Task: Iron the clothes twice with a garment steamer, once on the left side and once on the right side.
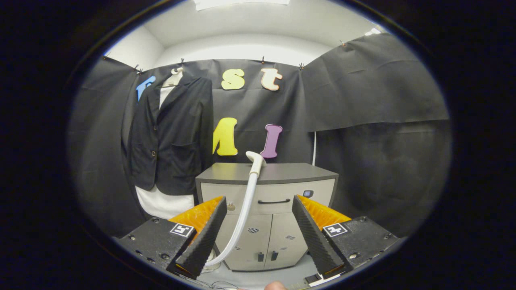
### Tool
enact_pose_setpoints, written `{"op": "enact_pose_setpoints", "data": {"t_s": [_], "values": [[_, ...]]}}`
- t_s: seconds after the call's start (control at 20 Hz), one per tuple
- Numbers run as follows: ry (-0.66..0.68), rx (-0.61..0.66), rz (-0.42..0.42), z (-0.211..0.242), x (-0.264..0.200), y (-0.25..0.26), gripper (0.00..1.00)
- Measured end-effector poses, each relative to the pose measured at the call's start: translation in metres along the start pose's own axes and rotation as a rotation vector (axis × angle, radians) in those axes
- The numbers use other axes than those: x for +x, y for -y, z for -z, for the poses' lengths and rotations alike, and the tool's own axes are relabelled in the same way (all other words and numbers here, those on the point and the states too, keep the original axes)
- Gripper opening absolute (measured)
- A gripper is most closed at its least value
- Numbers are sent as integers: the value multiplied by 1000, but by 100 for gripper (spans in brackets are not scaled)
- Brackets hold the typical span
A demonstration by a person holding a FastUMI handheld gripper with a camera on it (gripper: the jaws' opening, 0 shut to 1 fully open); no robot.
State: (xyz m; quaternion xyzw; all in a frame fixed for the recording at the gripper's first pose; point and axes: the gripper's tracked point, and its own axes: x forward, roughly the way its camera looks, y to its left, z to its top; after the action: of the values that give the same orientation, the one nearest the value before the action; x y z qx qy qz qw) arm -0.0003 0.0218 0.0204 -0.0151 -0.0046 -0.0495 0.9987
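The claw [258, 237] is held released; beyond it at 12 o'clock a steamer [254, 161] rests on a cabinet [282, 177], jacket [171, 137] hung at 10.

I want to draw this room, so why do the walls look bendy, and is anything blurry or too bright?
Gripper view: a fisheye lens bends straight lines, so the cloth wall curves outward. The jacket, cabinet and steamer head look sharp. The white ceiling glares brightest, and the lower right wall is dimmer. The open gripper looks oversized, being closest to the lens.
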Motion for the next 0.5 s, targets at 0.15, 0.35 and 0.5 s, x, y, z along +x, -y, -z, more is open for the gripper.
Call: {"op": "enact_pose_setpoints", "data": {"t_s": [0.15,0.35,0.5], "values": [[-61,47,58,10,4,1,100],[-43,15,93,-15,18,2,100],[-36,-2,67,-38,53,-6,100]]}}
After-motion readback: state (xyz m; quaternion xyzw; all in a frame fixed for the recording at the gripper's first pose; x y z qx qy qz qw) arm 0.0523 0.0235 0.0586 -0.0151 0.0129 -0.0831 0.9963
